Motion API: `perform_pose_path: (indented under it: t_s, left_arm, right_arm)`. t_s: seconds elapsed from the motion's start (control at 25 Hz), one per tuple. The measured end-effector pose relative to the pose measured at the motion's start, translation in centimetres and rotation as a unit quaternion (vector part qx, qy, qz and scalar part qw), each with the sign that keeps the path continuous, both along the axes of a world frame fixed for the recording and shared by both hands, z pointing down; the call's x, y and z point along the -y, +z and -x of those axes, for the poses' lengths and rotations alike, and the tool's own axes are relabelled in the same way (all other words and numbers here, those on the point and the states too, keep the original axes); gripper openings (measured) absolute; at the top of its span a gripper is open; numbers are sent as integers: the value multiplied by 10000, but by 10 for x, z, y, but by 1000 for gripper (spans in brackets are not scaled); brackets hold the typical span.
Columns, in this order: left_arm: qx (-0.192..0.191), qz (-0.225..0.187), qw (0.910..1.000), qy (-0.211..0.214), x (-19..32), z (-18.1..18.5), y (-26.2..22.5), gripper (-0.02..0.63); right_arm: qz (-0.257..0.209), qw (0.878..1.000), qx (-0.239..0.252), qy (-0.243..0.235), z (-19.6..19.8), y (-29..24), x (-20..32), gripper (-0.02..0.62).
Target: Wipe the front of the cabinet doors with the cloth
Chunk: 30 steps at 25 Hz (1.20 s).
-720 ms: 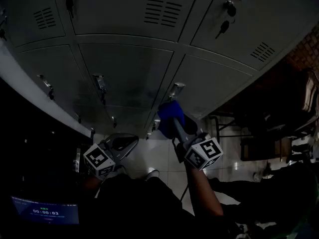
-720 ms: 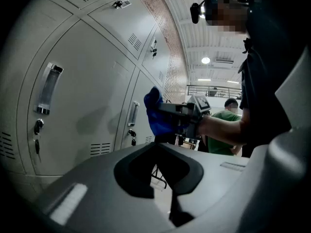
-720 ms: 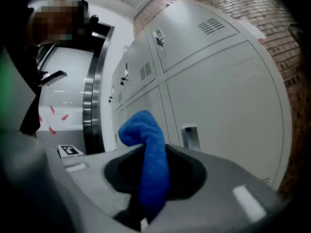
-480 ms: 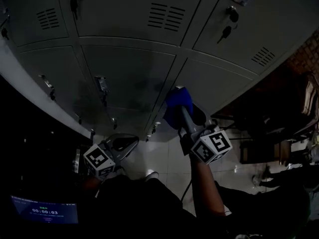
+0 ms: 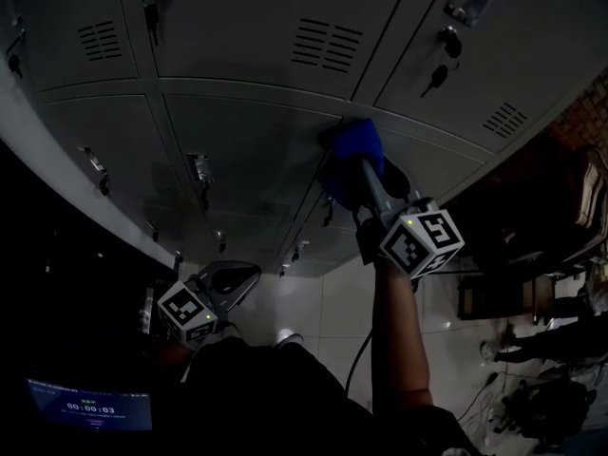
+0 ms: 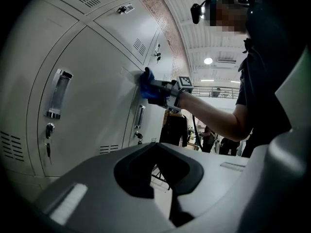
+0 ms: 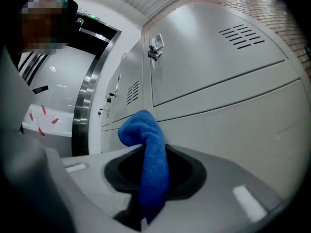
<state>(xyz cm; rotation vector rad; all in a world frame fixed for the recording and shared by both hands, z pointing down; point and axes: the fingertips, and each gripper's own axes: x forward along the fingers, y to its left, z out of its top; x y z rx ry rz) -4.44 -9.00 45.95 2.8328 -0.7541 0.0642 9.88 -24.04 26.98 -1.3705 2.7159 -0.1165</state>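
A blue cloth (image 5: 353,158) is pinched in my right gripper (image 5: 366,180) and pressed against the grey cabinet doors (image 5: 256,131) near the seam between two doors. In the right gripper view the cloth (image 7: 150,159) stands up between the shut jaws, with a door (image 7: 228,125) close on the right. The left gripper view shows the cloth (image 6: 146,84) touching the door (image 6: 92,106) from the side. My left gripper (image 5: 228,283) hangs low, away from the doors, its jaws together with nothing between them.
The doors carry handles (image 5: 199,167), keys in locks (image 5: 439,74) and vent slots (image 5: 328,46). A white tiled floor (image 5: 313,302) lies below. Dark furniture (image 5: 494,293) stands at the right. A small screen (image 5: 90,408) glows at the lower left.
My right gripper has risen with the blue cloth, sliding up the cabinet front from near the lower handles to the seam under the upper doors. The left gripper has stayed low.
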Motion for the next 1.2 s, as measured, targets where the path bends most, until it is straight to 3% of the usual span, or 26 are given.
perform_pose_path:
  t_s: [0.4,1.2]
  left_arm:
    - [-8,15,10000,49,3,-5,2,2]
    - [-20,35,9988,493,1,-66,5,2]
  right_arm:
    - [101,9996,-147,233,-21,6,4,83]
    - [170,9882,-130,1517,-188,7,-5,83]
